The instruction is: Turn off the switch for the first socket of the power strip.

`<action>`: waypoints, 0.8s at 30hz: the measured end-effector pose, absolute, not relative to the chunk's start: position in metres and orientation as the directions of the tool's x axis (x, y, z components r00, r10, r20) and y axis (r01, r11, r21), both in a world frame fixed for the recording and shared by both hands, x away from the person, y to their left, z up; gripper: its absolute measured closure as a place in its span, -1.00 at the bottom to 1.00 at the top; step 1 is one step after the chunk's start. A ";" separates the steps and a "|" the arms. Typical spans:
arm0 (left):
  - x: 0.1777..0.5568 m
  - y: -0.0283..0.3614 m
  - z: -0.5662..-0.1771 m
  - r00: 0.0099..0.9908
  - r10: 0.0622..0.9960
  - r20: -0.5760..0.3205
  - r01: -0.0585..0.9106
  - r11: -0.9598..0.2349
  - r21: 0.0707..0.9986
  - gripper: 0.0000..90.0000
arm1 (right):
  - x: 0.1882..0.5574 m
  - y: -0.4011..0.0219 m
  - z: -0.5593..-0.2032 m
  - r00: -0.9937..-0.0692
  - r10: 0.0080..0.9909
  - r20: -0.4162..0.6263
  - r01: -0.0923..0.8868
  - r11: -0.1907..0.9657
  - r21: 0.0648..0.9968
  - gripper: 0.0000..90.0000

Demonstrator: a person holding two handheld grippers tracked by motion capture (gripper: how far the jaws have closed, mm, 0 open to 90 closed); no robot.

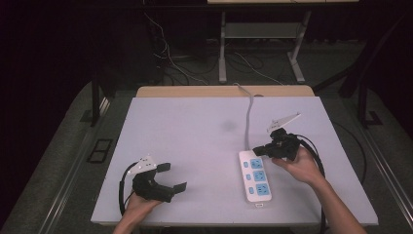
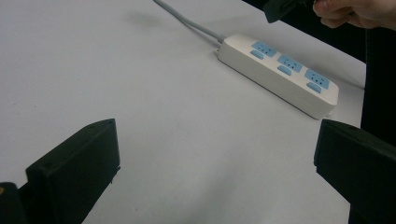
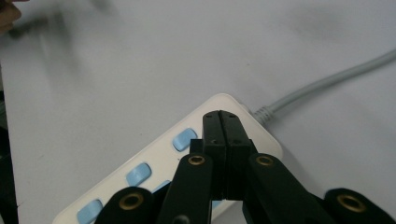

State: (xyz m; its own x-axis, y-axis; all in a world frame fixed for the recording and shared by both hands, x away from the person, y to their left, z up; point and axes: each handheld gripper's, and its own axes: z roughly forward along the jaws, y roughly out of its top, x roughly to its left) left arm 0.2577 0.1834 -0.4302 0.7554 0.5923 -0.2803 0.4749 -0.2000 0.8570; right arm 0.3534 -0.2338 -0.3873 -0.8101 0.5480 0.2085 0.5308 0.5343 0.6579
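right gripper (image 3: 223,122): jaws pressed flat together, nothing between them; tips poised over the cable end of the power strip (image 1: 255,177), just above its first socket and blue switch. whether the tips touch the casing cannot be told. held in the person's right hand (image 1: 299,165), at the far right corner of the strip.

left gripper (image 1: 174,176): jaws spread wide, empty; well apart from the strip, on its left, low over the table, held in the left hand (image 1: 141,205).

power strip: white, three blue-faced sockets, each with a blue switch (image 2: 256,54) beside it; lies flat, no plug in any socket. grey cable (image 1: 249,119) leaves its far end and runs to the far edge of the table.

table (image 1: 195,141): pale top, bare on the strip's left side.

step in hand, judged: closed jaw tips used as a poker on the switch nearest the cable.

next move, judged: a short, straight press with the tips centred on that switch. the strip is loose and light, so the push should go downward, not sideways, or the strip may slide; the left gripper could steady the near end.
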 end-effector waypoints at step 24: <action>0.256 0.182 -0.430 0.756 0.591 -0.282 0.473 -0.196 0.859 -1.00 | 0.326 -0.281 -0.371 -0.723 0.656 0.218 0.584 0.411 0.700 0.74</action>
